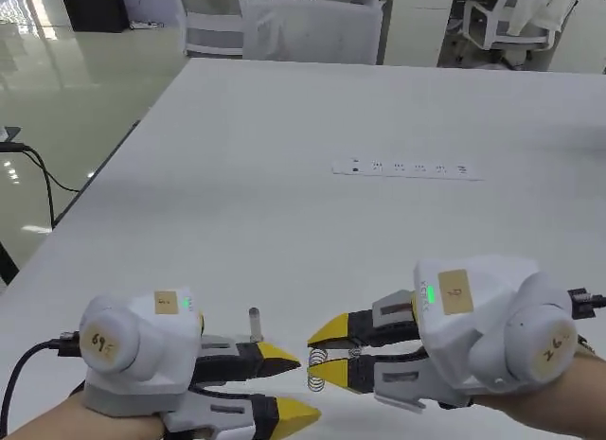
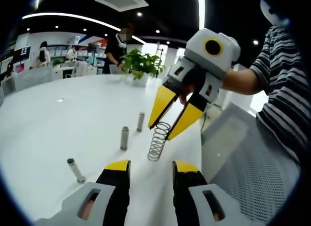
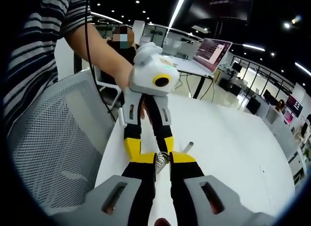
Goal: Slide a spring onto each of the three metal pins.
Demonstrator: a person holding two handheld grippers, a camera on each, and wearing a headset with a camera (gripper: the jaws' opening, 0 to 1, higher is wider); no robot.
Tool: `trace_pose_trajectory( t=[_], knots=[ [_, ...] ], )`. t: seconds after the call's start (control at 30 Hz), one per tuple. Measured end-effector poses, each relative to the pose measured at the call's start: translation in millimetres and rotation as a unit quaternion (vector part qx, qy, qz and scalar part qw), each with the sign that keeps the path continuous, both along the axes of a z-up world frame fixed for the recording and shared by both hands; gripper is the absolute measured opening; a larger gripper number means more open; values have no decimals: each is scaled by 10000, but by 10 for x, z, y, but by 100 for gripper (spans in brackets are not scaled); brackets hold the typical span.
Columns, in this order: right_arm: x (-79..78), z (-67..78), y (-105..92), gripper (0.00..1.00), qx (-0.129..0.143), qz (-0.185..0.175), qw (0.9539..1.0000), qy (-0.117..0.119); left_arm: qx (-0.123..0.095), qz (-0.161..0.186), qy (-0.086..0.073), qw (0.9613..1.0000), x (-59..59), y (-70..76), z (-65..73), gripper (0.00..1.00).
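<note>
Nearest you, your left gripper is empty, its jaws parted a fair way and aimed at the right gripper. That one is pinched closed on the upper end of the spring. The spring hangs from the tips between the two grippers, with its lower end down by the table; I cannot tell whether it touches. Just beyond, off to the left in the left gripper view, stands a bare pin. Farther on, a second pin and a third pin each look already sleeved with a spring. So you seem to be on the last spring, at the carrying stage. Next, I judge, bring it over the bare pin, hold it upright so the open bottom coil centres on the pin's tip, lower it round the shaft, then let go. You grip one end only, so it may swing; go slowly, and your free left gripper could steady the lower end
</note>
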State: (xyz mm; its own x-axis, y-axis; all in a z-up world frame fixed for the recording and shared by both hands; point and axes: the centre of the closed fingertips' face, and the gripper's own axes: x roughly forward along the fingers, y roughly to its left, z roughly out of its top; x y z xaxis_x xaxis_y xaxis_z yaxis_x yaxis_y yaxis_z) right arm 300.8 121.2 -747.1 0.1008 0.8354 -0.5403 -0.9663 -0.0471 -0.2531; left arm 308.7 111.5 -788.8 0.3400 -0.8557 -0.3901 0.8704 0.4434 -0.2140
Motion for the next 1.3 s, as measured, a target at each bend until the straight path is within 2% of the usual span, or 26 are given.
trace_pose_trajectory(
  t=[0.13,0.27,0.5,0.73,0.93,1.0,1.2,1.3],
  knots=[
    [30,6,3,7,11,-37,10000,-29,-23,70,50,10000,-4,63,-6,32],
    [66,-14,3,7,-11,-89,10000,-38,43,182,43,9998,3,167,-24,36],
    [108,-63,-6,7,-66,-129,9999,-44,141,561,53,9983,42,455,-54,49],
    [110,-87,12,7,-90,-97,9999,-42,157,845,55,9963,77,655,-71,61],
    [126,-101,34,7,-97,-119,9999,-44,306,925,66,9952,77,780,-136,74],
    [133,-103,51,7,-86,-128,9999,-47,245,989,120,9947,81,809,-121,77],
    [197,-105,107,7,-30,-219,9997,-61,193,1044,105,9943,72,844,-101,90],
    [234,-129,153,7,-30,-241,9997,-94,47,1073,111,9942,62,835,-78,96]
  ],
)
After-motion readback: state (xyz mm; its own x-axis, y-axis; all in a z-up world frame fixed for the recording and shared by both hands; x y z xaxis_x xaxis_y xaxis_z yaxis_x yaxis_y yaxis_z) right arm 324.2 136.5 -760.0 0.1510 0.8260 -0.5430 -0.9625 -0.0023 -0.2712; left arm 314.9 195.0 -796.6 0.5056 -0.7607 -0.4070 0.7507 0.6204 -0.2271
